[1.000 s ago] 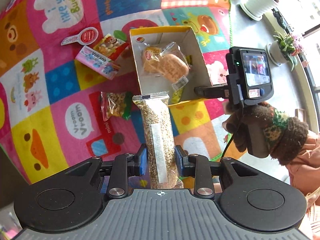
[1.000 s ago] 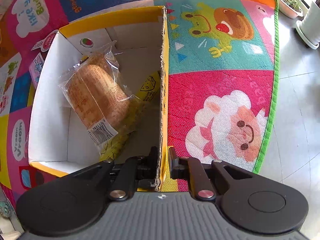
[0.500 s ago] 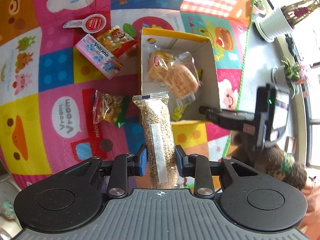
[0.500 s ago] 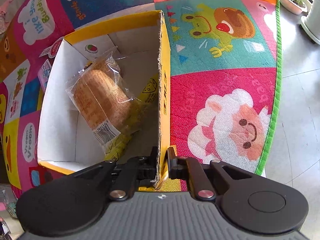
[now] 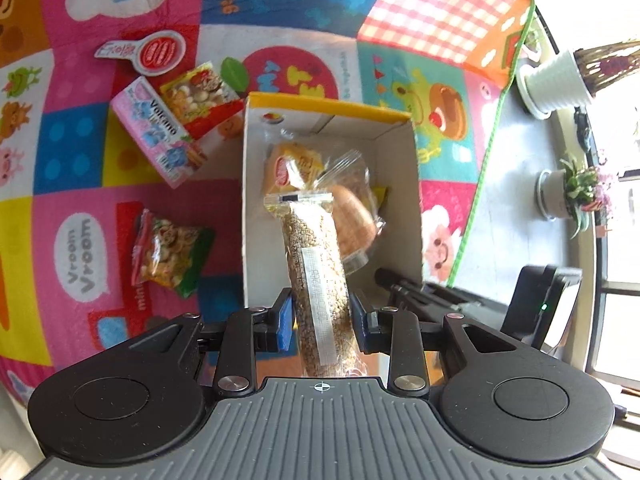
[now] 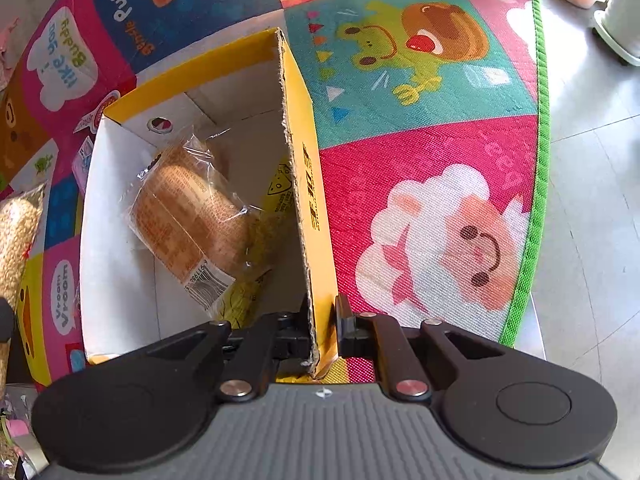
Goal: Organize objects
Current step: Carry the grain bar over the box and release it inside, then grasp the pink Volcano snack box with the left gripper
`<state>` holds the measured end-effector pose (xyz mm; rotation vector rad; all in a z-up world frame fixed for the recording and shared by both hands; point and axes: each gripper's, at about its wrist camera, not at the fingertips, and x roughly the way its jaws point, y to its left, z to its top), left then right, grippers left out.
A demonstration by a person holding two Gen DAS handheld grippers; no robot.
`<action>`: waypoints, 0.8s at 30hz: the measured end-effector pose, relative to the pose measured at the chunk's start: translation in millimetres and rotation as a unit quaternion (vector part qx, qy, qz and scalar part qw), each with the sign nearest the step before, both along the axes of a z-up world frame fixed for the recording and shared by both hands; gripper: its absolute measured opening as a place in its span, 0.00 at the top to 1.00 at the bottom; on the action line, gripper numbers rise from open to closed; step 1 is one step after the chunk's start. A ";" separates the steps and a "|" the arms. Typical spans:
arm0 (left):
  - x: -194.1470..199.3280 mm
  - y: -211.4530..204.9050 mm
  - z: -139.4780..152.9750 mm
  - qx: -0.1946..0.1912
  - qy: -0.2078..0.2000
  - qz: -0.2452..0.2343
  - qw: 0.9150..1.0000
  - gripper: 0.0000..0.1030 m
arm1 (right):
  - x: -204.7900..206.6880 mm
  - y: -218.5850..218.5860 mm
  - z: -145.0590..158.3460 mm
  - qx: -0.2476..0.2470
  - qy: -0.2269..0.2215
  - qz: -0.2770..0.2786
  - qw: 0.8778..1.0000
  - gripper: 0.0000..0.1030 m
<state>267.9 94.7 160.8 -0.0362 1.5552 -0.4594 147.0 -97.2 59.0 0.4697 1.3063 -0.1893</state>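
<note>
My left gripper (image 5: pixel 322 316) is shut on a long clear packet of grain snack (image 5: pixel 316 276) and holds it above the near end of an open yellow cardboard box (image 5: pixel 332 106). The packet also shows at the left edge of the right wrist view (image 6: pixel 16 236). Inside the box lie a wrapped bread bun (image 6: pixel 192 220) and a yellow packet (image 6: pixel 276 188). My right gripper (image 6: pixel 322 320) is shut on the box's right wall (image 6: pixel 304 184) near its front corner.
On the colourful play mat (image 5: pixel 80 152), left of the box, lie a pink Volcano box (image 5: pixel 160 136), a snack bag (image 5: pixel 200 88), a red-and-white spoon-shaped packet (image 5: pixel 148 52) and a nut bag (image 5: pixel 168 252). Potted plants (image 5: pixel 560 80) stand on the grey floor to the right.
My left gripper has carried the grain packet forward and right, from in front of the box to over its near end. The right gripper keeps its hold on the box wall.
</note>
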 end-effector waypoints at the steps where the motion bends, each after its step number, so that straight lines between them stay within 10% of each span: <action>1: 1.1 -0.7 0.7 -0.003 -0.003 0.003 1.000 0.68 | -0.3 -0.4 0.0 0.001 0.000 -0.001 1.000 0.91; 9: 14.9 21.0 15.5 -0.052 -0.055 0.087 0.993 0.68 | -2.0 -0.5 0.6 0.001 -0.001 -0.004 1.000 0.91; 13: 21.5 56.0 8.1 -0.010 -0.066 0.138 0.988 0.68 | -2.3 -0.4 0.4 0.001 -0.001 -0.007 1.000 0.91; 24: 33.0 159.9 -41.4 0.015 0.013 0.265 0.964 0.68 | 0.0 0.9 -3.4 -0.005 0.006 -0.013 1.000 0.91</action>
